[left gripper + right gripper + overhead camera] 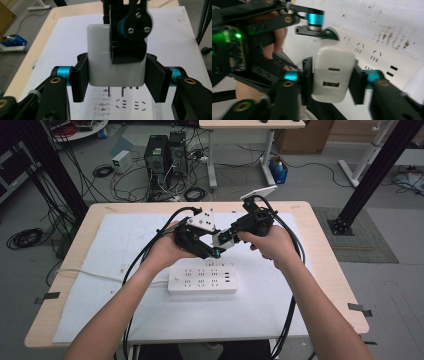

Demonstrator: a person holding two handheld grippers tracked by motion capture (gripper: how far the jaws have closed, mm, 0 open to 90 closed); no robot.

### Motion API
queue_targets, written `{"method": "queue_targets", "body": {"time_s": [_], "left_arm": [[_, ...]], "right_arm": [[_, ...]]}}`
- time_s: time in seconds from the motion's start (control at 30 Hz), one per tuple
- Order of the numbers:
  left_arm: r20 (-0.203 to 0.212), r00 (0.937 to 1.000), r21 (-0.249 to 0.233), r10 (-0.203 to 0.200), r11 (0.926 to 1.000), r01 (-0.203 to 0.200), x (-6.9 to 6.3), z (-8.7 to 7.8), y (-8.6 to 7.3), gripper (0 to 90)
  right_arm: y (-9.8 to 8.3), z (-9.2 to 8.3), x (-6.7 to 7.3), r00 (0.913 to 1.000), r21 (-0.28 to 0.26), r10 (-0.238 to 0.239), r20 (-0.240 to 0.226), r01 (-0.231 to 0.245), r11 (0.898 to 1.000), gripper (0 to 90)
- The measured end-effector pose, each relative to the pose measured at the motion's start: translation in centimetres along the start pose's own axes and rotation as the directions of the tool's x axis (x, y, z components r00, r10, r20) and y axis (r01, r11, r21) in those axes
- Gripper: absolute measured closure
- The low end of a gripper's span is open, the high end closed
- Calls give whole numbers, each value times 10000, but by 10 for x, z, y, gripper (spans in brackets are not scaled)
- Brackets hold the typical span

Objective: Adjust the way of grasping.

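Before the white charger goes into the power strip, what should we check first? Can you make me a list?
1. Charger held: ok, the right gripper has a jaw on each side.
2. Left gripper also around it: ok, but whether its jaws press cannot tell.
3. Prongs point down at the power strip: ok.
4. Prongs lined up with slots: cannot tell.
5. Sockets free: ok, nothing plugged in.
6. Strip lies flat on the white mat: ok.

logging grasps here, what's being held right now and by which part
A white charger, above the power strip. The right gripper clamps its two side faces; the left gripper's jaws flank its sides near the prong end.
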State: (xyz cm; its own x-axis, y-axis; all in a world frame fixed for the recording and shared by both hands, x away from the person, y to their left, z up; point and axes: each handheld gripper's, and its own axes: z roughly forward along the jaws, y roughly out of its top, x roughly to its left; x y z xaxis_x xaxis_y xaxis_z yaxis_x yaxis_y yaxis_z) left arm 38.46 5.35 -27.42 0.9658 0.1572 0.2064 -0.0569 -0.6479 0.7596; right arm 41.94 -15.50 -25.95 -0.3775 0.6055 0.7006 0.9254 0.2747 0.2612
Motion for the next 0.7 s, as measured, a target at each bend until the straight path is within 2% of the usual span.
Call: {"method": "queue_targets", "body": {"time_s": [0.07, 0.13, 0.17, 0.2, 0.23, 0.27, 0.3, 0.33, 0.37, 0.4, 0.43, 0.47, 0.5, 0.53, 0.57, 0.6, 0.63, 0.67, 0.7], "left_arm": [[-235, 9995, -119, 200, 9997, -203, 0, -3, 1, 418], [-273, 9994, -108, 205, 9997, -208, 0, -3, 1, 414], [-557, 9979, 100, 325, 9994, -320, -2, -3, 1, 397], [-809, 9958, 374, 419, 9985, -390, -3, -3, 1, 320], [-1023, 9938, 758, 443, 9965, -366, -3, -6, -2, 311], [-1023, 9938, 758, 443, 9965, -366, -3, -6, -2, 310], [-1056, 9932, 957, 494, 9946, -393, -2, -9, -5, 310], [-1105, 9928, 1172, 453, 9926, -323, -2, -13, -7, 310], [-1199, 9922, 1405, 329, 9899, -159, 0, -17, -11, 302], [-1174, 9930, 1748, -115, 9841, 321, 4, -28, -18, 252], [-1200, 9924, 1988, -276, 9787, 513, 6, -33, -23, 252], [-1181, 9925, 2458, -319, 9674, 604, 8, -38, -27, 252], [-1181, 9925, 2458, -319, 9674, 604, 8, -38, -27, 249], [-1202, 9904, 2795, -677, 9550, 992, 9, -42, -32, 235], [-1062, 9862, 3831, -1273, 9100, 1588, 15, -50, -43, 207], [-972, 9799, 4323, -1744, 8794, 1994, 18, -53, -48, 194], [-972, 9799, 4323, -1744, 8794, 1994, 18, -53, -48, 194], [-1285, 9667, 5111, -2212, 8206, 2557, 22, -59, -59, 194], [-1285, 9667, 5111, -2212, 8206, 2557, 22, -59, -59, 194]], "right_arm": [[0, -2, -3, 9994, -242, 48, -334, -56, 9997, 622], [0, -3, -3, 9991, -214, 33, -421, -42, 9998, 624], [0, -4, -3, 9992, -302, -56, -404, 44, 9995, 624], [0, -8, -3, 9991, -298, -190, -378, 179, 9994, 624], [0, -10, -3, 9993, -400, -262, -282, 251, 9989, 624], [0, -10, -3, 9993, -400, -262, -282, 251, 9989, 624], [0, -17, 0, 9982, -443, -569, 190, 577, 9974, 624], [0, -17, 0, 9982, -443, -569, 190, 577, 9974, 624], [0, -21, 2, 9956, -472, -763, 552, 790, 9958, 623], [0, -28, 11, 9725, -171, -1675, 1615, 1725, 9849, 623], [0, -31, 15, 9578, 49, -1948, 2113, 1982, 9801, 624], [0, -33, 19, 9393, 293, -2244, 2595, 2246, 9740, 623], [0, -35, 23, 9133, 543, -2687, 3061, 2650, 9627, 623], [0, -37, 26, 8867, 931, -3120, 3411, 2985, 9499, 623], [1, -38, 28, 8685, 1238, -3383, 3622, 3149, 9410, 623], [1, -38, 31, 8450, 1585, -3777, 3785, 3429, 9259, 623], [1, -38, 31, 8450, 1585, -3777, 3785, 3429, 9259, 623], [1, -38, 35, 7945, 2319, -4574, 3995, 3951, 8889, 623], [1, -37, 36, 7810, 2511, -4749, 4056, 4043, 8795, 623]]}}
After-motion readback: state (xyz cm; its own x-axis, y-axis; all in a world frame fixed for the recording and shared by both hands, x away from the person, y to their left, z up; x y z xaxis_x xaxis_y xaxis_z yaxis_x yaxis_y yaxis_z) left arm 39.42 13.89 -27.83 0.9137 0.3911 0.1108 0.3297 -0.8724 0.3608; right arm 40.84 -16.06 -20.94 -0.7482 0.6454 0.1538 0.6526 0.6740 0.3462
